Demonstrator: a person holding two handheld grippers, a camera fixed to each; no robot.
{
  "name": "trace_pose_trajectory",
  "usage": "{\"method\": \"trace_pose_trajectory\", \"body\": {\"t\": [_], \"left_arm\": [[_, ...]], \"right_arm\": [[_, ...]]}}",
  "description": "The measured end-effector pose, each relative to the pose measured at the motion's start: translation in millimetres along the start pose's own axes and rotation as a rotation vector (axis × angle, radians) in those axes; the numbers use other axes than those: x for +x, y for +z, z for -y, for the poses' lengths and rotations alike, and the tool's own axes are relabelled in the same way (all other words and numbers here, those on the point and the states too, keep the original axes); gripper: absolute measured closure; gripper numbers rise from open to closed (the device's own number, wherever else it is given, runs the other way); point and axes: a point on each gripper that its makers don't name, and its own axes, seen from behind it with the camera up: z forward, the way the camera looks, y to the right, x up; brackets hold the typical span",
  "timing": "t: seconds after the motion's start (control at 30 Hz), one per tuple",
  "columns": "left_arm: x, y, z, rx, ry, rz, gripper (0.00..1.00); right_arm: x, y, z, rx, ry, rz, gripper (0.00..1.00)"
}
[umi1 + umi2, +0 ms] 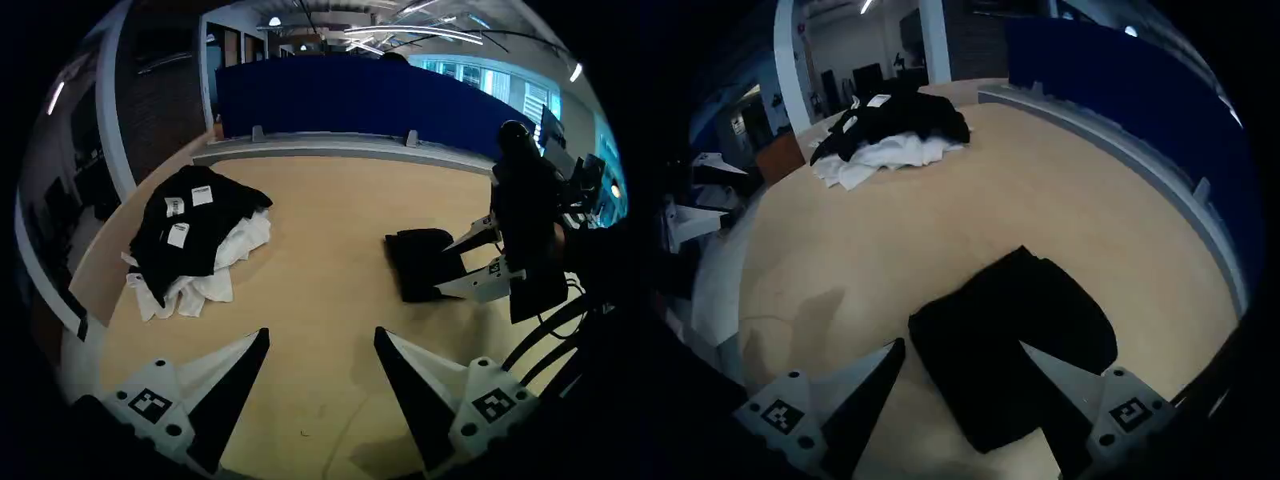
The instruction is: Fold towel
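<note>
A folded black towel (1004,320) lies flat on the tan table (960,208), right under and between the spread fingers of my right gripper (960,344), which is open and grips nothing. In the left gripper view the same towel (416,260) lies to the right, with the right gripper (442,272) at its near edge. My left gripper (320,332) is open over bare table, holding nothing. In the right gripper view it appears at the far left edge (700,196).
A heap of black and white towels (196,240) sits at the table's left side, also seen far back (888,136). A blue partition (360,100) with a grey ledge runs along the table's far edge. Chairs and office gear stand beyond.
</note>
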Motion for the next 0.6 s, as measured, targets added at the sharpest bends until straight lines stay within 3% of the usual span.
{"method": "trace_pose_trajectory", "body": {"t": [0.2, 0.6], "left_arm": [[1.2, 0.9, -2.1, -0.003, 0.009, 0.0, 0.03], [-0.7, 2.9, -3.2, -0.008, 0.014, 0.001, 0.02]], "right_arm": [[-7.6, -8.4, -8.5, -0.042, 0.023, 0.002, 0.0], [-41.5, -32.0, -21.7, -0.141, 0.168, 0.015, 0.0]]}}
